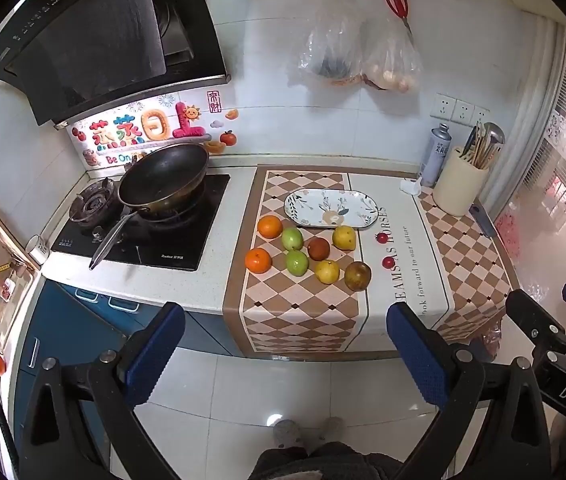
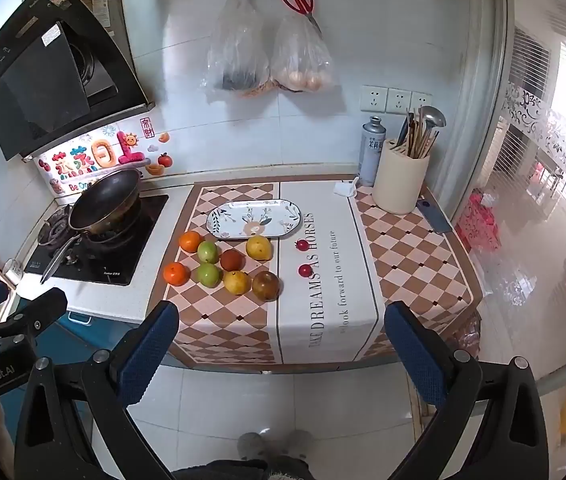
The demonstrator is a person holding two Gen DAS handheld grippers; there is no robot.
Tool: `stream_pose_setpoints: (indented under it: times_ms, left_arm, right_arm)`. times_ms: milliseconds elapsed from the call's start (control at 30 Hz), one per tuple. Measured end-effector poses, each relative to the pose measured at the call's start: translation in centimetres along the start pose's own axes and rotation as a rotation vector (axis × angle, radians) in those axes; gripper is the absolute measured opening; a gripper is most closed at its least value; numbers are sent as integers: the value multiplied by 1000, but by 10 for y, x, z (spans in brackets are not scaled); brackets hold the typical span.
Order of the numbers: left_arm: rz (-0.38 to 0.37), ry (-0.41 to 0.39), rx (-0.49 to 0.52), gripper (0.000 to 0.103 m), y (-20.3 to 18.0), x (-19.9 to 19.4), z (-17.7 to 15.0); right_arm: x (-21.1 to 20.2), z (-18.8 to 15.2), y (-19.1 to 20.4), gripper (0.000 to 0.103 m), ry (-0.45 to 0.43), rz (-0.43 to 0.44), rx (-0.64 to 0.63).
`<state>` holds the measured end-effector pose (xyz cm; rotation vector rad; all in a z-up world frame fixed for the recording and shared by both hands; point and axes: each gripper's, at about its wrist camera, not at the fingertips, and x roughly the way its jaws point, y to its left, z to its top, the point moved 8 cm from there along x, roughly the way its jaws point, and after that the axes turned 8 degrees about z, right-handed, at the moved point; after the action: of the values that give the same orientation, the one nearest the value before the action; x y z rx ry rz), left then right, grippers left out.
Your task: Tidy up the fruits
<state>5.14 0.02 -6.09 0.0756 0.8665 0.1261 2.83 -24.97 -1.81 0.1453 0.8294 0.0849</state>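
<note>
Several fruits lie on a checked cloth [image 1: 303,320] on the counter: two oranges [image 1: 269,227], two green fruits [image 1: 292,239], two yellow fruits [image 1: 344,237], two brown fruits [image 1: 358,275] and two small red ones [image 1: 381,237]. An empty oval patterned plate [image 1: 311,206] lies just behind them. The same group shows in the right wrist view, with the oranges [image 2: 176,273] and the plate [image 2: 279,210]. My left gripper [image 1: 285,356] is open and empty, held back from the counter edge. My right gripper [image 2: 277,354] is open and empty, also in front of the counter.
A wok [image 1: 163,178] sits on the gas hob [image 1: 171,248] at left under a range hood. A utensil holder [image 1: 459,186] and a spray can [image 1: 435,156] stand at the back right. Plastic bags [image 1: 359,52] and red scissors hang on the wall. A glass door is at right.
</note>
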Motion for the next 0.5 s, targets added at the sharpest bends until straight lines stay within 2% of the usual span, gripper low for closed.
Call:
stream_pose_setpoints:
  times_ms: [500]
  left_arm:
    - [1,8,1,103,2,-1,0]
  right_arm:
    - [0,0,1,103,7,5,4]
